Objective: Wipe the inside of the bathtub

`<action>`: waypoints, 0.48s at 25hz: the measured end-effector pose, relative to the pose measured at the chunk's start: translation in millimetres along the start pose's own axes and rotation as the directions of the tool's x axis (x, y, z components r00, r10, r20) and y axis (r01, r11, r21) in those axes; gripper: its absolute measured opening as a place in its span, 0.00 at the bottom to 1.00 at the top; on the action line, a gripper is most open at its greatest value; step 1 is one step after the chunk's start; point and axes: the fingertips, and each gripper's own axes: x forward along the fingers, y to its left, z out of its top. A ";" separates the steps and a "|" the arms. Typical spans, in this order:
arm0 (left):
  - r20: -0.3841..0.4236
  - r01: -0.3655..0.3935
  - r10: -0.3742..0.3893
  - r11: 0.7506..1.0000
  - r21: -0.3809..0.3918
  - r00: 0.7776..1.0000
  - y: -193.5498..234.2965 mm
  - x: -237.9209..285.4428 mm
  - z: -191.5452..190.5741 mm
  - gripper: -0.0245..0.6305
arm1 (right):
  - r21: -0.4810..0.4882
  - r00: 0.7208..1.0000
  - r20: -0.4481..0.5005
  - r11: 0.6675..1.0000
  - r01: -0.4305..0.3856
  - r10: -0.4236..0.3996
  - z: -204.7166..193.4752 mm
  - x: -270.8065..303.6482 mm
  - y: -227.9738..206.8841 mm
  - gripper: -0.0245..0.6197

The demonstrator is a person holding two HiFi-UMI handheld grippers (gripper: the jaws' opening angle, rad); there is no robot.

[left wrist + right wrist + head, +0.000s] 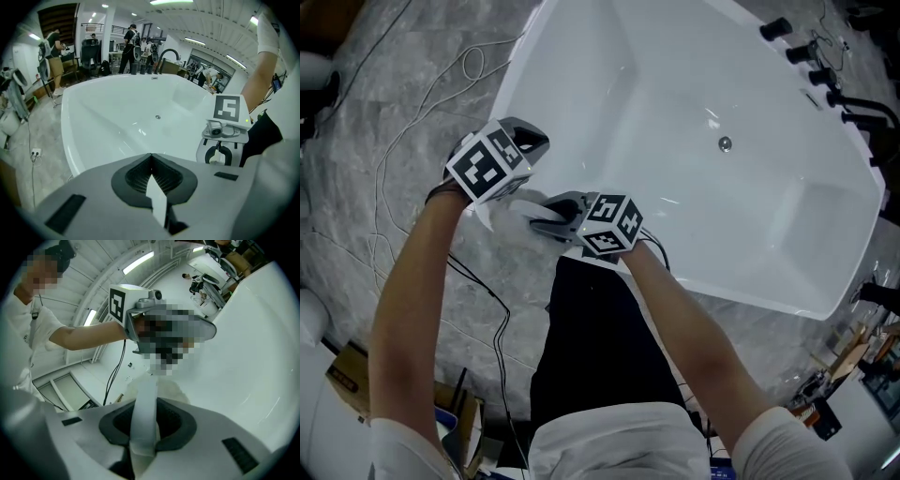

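- Left hand-held gripper (536,142): jaws closed on the end of a white strip (157,199), held over the near rim.
- Right hand-held gripper (544,217): jaws clamped on the same strip (it runs up from here toward the left one).
- Bathtub (675,103): white, lying beyond both grippers, with a round metal fitting (725,143) on its inner wall.

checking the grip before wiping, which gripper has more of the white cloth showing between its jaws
The right gripper: a broad band of white cloth runs up through its shut jaws. The left gripper pinches only a narrow pointed sliver.
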 end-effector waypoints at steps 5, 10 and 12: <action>0.023 -0.040 0.042 0.998 -0.054 0.999 -20.5 -29.1 -0.4 0.05 | 0.006 1.000 -0.015 1.000 0.018 -0.018 -9.2 -19.3 19.5 0.18; 0.053 -0.064 0.070 0.992 -0.110 0.996 -55.8 -57.1 4.7 0.05 | 0.049 0.994 0.000 0.993 0.105 -0.106 -30.0 -56.3 38.8 0.18; 0.081 -0.063 0.074 0.990 -0.124 0.994 -72.2 -70.0 13.0 0.05 | 0.072 0.989 0.036 0.987 0.141 -0.144 -30.3 -77.2 49.3 0.18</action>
